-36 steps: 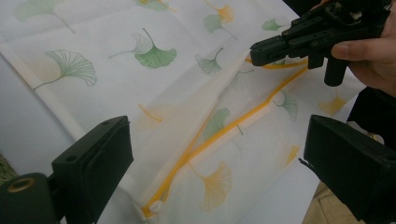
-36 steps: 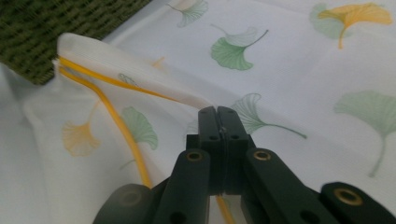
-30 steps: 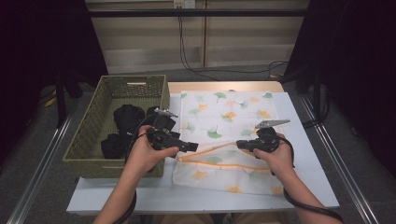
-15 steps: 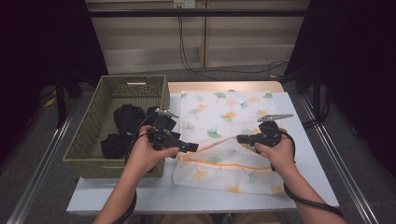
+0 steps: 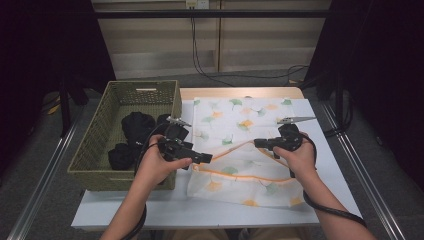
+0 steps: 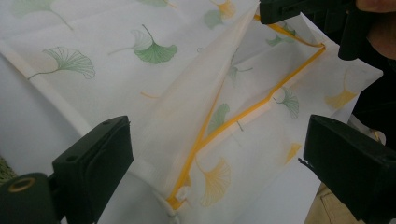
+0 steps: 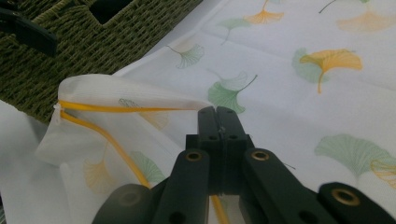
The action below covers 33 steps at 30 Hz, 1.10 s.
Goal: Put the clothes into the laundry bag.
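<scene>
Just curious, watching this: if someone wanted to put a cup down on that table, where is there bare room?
Bare white table runs along the right of the patterned mesh bag, and along the near edge in front of the bag and the wicker basket. The middle is crowded.

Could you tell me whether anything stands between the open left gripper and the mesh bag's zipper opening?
Nothing visible does: the left gripper has open jaws straddling the mesh bag at its zipper end, while the right gripper pinches its upper edge.
</scene>
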Tool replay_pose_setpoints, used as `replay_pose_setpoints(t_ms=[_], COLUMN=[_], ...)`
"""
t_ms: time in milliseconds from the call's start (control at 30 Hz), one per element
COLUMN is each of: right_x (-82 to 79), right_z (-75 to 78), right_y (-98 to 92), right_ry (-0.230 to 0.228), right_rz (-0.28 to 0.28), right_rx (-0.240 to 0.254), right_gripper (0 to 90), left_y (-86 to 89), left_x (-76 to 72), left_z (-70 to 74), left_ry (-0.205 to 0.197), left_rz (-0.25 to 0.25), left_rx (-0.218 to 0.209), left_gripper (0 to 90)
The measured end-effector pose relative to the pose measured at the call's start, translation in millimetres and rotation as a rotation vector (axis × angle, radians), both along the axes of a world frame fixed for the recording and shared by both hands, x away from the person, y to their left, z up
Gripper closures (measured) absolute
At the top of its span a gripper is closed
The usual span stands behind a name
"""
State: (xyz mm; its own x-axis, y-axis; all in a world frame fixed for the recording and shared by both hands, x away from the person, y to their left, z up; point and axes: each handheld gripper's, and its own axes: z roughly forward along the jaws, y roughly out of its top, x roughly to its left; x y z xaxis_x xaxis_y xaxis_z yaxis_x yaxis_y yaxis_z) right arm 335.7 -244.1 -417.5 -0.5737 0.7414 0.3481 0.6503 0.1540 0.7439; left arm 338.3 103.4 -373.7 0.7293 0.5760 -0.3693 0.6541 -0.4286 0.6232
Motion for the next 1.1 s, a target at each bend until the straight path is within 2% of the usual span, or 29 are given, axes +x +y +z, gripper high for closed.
replay_pose_setpoints(t_ms=[467,700,1100], right_x=[11.1,17.8,26.6], right_z=[13.3,20.3,22.9], right_y=[-0.6,2.1,4.6], right_ry=[-0.014,-0.021,-0.018], right_rz=[-0.003,0.010,0.012], right_rx=[-0.022,-0.018,0.000], right_gripper=[90.0,90.0,90.0], left_y=[-0.6,0.3,2.2], left_x=[-0.4,-0.4,0.4], left_z=[-0.5,0.4,0.6], left_ry=[0.003,0.002,-0.004], left_rz=[-0.004,0.006,-0.003], left_rx=[0.000,-0.010,-0.004], left_gripper=[7.9,7.9,7.9])
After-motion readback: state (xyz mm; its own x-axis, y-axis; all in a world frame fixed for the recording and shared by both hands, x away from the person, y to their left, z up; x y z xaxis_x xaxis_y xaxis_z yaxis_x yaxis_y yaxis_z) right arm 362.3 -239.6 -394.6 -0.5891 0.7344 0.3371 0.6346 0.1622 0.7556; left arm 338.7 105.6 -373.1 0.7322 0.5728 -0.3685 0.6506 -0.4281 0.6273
